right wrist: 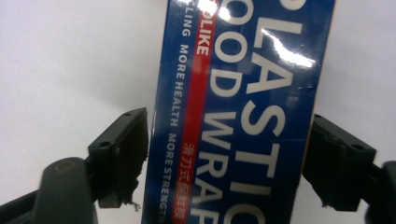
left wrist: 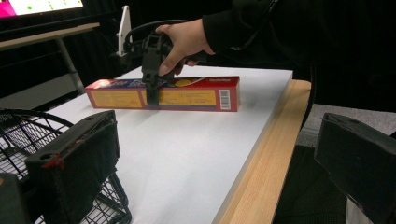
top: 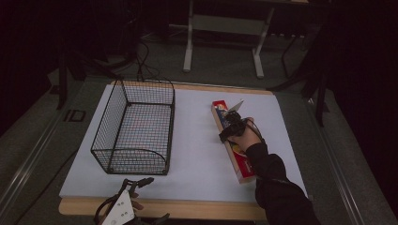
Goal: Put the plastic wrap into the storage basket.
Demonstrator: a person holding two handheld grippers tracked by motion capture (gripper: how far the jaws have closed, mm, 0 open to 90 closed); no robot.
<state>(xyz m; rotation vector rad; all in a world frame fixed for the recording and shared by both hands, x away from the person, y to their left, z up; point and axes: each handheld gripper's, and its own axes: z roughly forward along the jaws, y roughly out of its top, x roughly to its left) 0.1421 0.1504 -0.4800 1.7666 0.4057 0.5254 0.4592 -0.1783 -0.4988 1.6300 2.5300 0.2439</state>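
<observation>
A long red and blue plastic wrap box (top: 240, 165) lies flat on the white table top (top: 197, 154), right of the middle. My right gripper (top: 231, 129) points down over it, one jaw on each long side. In the right gripper view the box (right wrist: 238, 116) lies between the two jaws of my right gripper (right wrist: 229, 158); the right one is against its edge, while a thin gap shows at the left one. My left gripper (top: 152, 199) rests at the table's near edge, jaws wide apart and empty. The left gripper view looks past my left gripper (left wrist: 219, 154) to the box (left wrist: 187, 97) and the right gripper (left wrist: 152, 91).
A black wire basket (top: 136, 161) stands on the left half of the table, close to the left gripper, with its rim (left wrist: 28, 126) beside the left jaw. A wooden strip (top: 187, 208) runs along the table's near edge. A metal stand (top: 187, 42) is behind the table.
</observation>
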